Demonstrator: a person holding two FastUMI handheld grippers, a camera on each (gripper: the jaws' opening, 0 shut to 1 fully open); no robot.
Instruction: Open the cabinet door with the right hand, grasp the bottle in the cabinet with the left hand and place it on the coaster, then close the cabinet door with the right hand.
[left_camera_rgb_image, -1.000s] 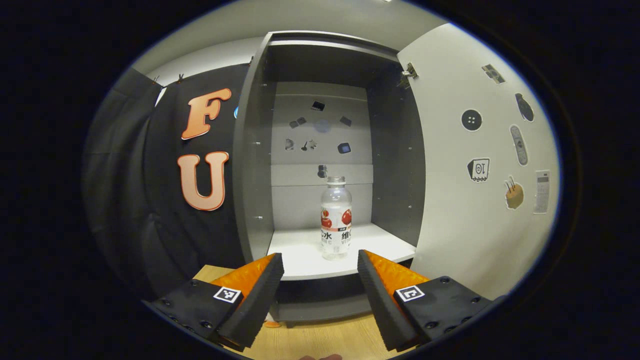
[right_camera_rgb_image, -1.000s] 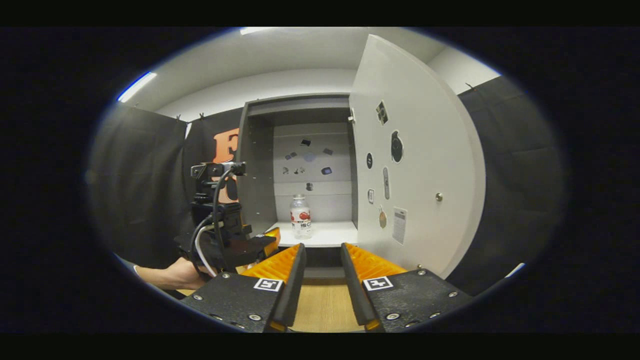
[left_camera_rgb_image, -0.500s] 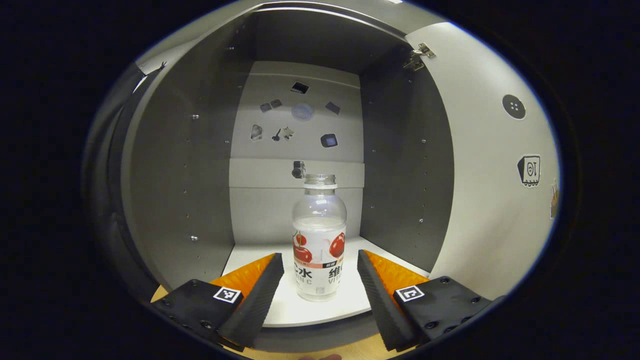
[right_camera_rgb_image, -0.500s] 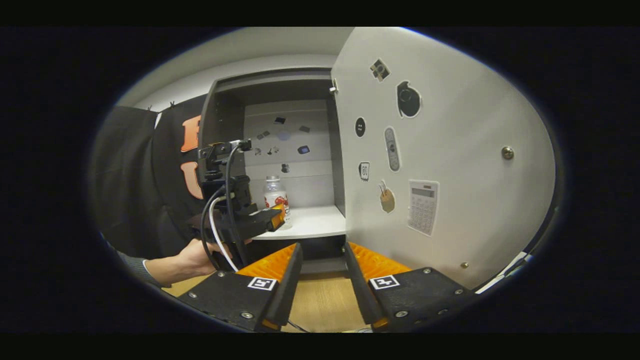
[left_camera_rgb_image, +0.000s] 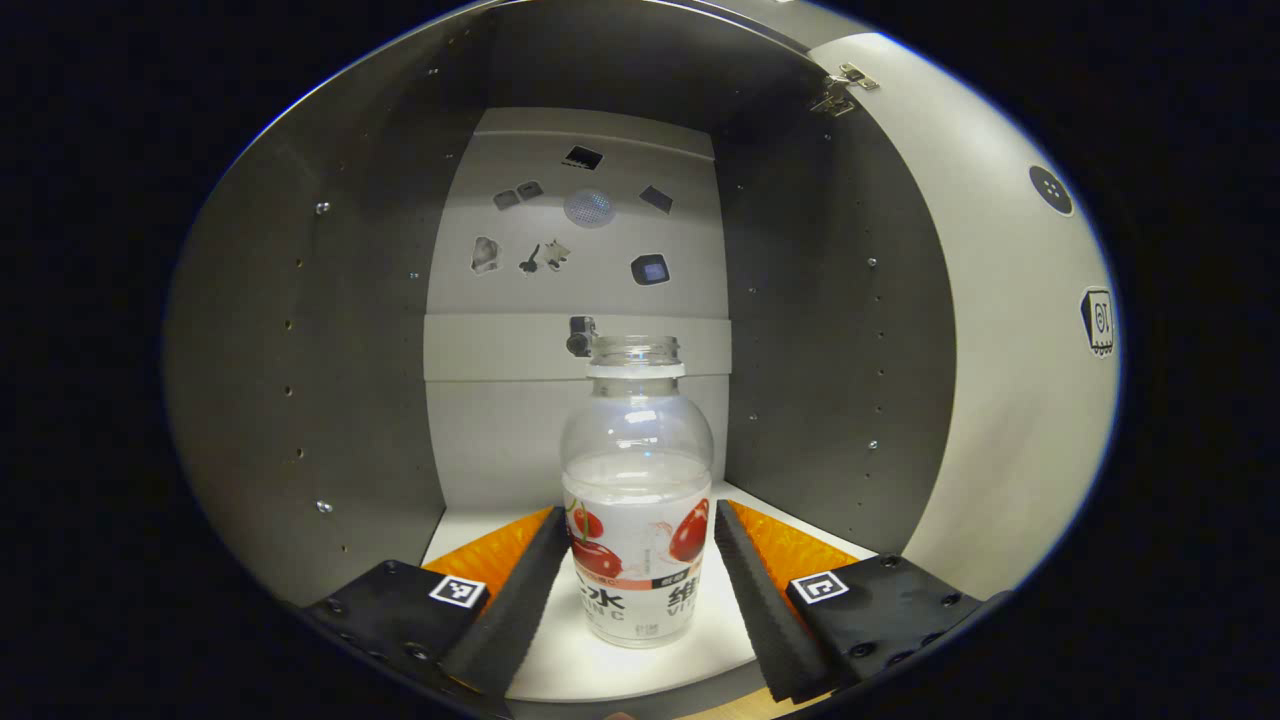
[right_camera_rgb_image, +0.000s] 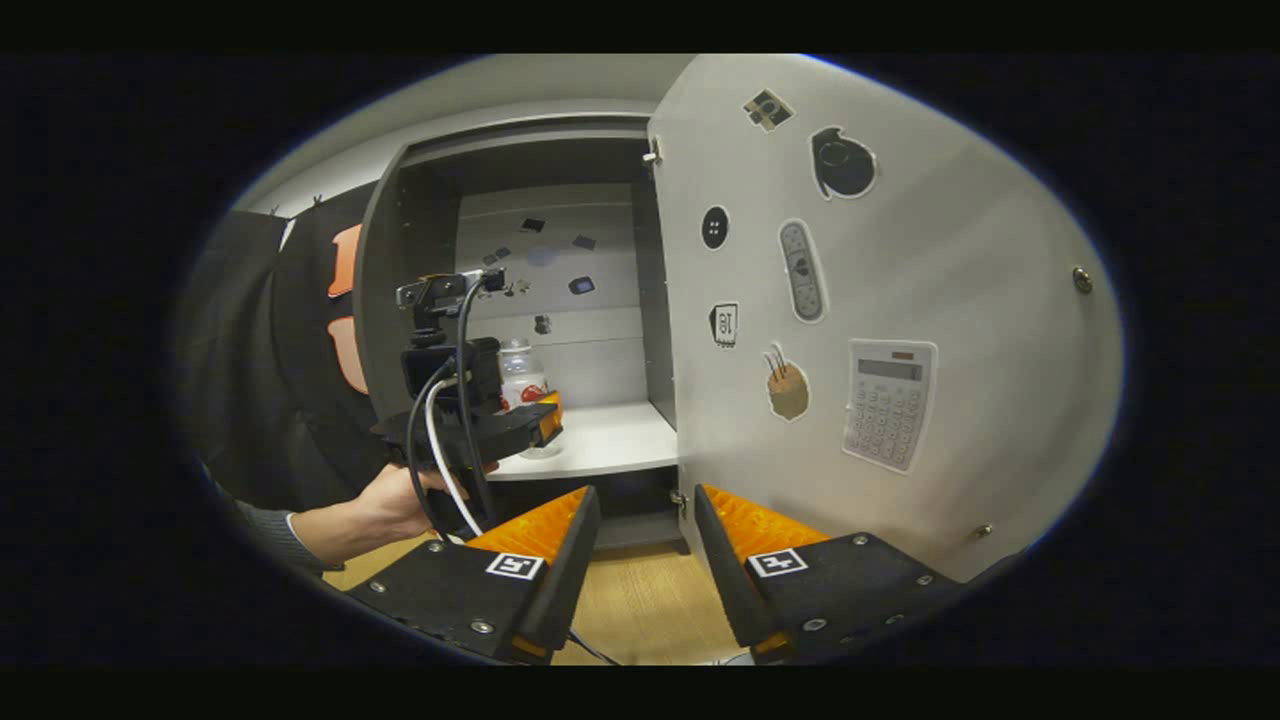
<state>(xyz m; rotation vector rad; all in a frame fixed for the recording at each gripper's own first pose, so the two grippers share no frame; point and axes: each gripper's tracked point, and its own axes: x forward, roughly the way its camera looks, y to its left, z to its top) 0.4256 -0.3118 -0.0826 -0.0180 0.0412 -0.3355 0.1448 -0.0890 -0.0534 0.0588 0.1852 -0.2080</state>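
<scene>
A clear bottle (left_camera_rgb_image: 638, 540) with a white label and red fruit on it stands upright on the white shelf (left_camera_rgb_image: 600, 670) of the open grey cabinet. My left gripper (left_camera_rgb_image: 638, 512) is open, reaching into the cabinet with one finger on each side of the bottle's lower body. Whether the pads touch it I cannot tell. In the right gripper view the left gripper (right_camera_rgb_image: 545, 415) sits at the shelf's front with the bottle (right_camera_rgb_image: 520, 370) partly hidden behind it. My right gripper (right_camera_rgb_image: 645, 492) is open and holds nothing, low in front of the cabinet near the bottom corner of the swung-out door (right_camera_rgb_image: 900, 250).
The white door (left_camera_rgb_image: 1000, 350) stands wide open to the right, covered in stickers, with a small knob (right_camera_rgb_image: 1080, 280). A hand (right_camera_rgb_image: 390, 500) and grey sleeve hold the left gripper. Wooden tabletop (right_camera_rgb_image: 640, 610) lies below the cabinet. Grey side walls close in around the bottle.
The left gripper moved forward into the cabinet until its open fingers flank the bottle. The right gripper moved closer to the door and a little to the right, still open.
</scene>
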